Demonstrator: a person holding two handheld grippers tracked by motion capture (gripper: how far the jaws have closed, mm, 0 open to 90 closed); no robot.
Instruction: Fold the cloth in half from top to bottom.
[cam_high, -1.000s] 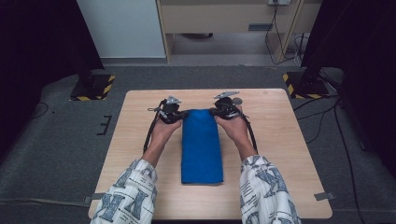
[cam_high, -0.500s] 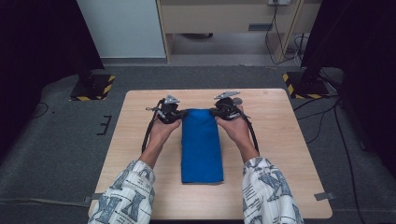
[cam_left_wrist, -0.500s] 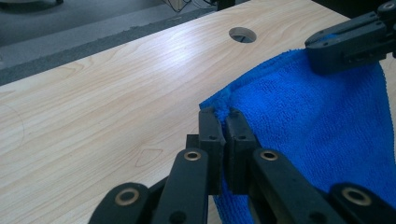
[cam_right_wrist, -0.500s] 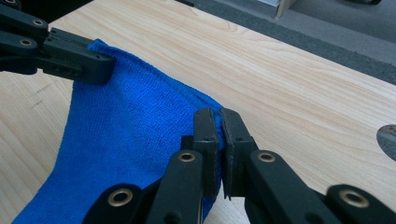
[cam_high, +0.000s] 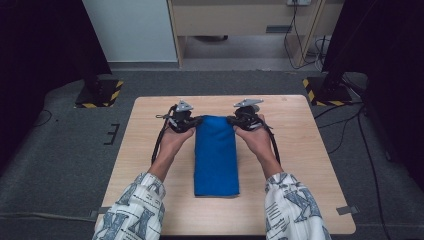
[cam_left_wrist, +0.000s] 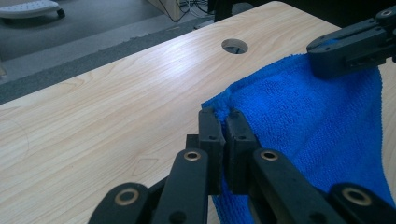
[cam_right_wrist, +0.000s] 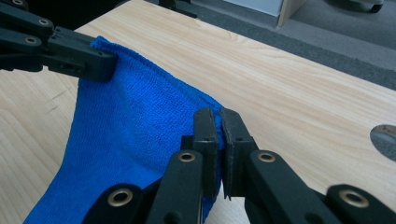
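1. Two corners of the blue towel (cam_high: 216, 155) are pinched at this moment, one by each gripper. The jaws of the left gripper (cam_left_wrist: 223, 122) are pressed together on the far left corner, and a thin fold of cloth is seen between them.
2. The jaws of the right gripper (cam_right_wrist: 218, 122) are likewise closed on the far right corner, with the hem caught between the pads.
3. In the high view the left gripper (cam_high: 184, 120) and the right gripper (cam_high: 245, 119) are seen at the two far corners, facing each other across the short edge of the towel.
4. The towel is laid as a long narrow strip in the middle of the wooden table (cam_high: 310, 150), its length running from the far side toward the person. The far edge is lifted a little between the grippers; the rest lies flat.
5. The step in hand is judged to be a fold: the far edge is gripped and ready to be carried.
6. For the next move, both corners should probably be raised together, kept level, and brought toward the near edge, so that the edges are matched before the jaws are opened.
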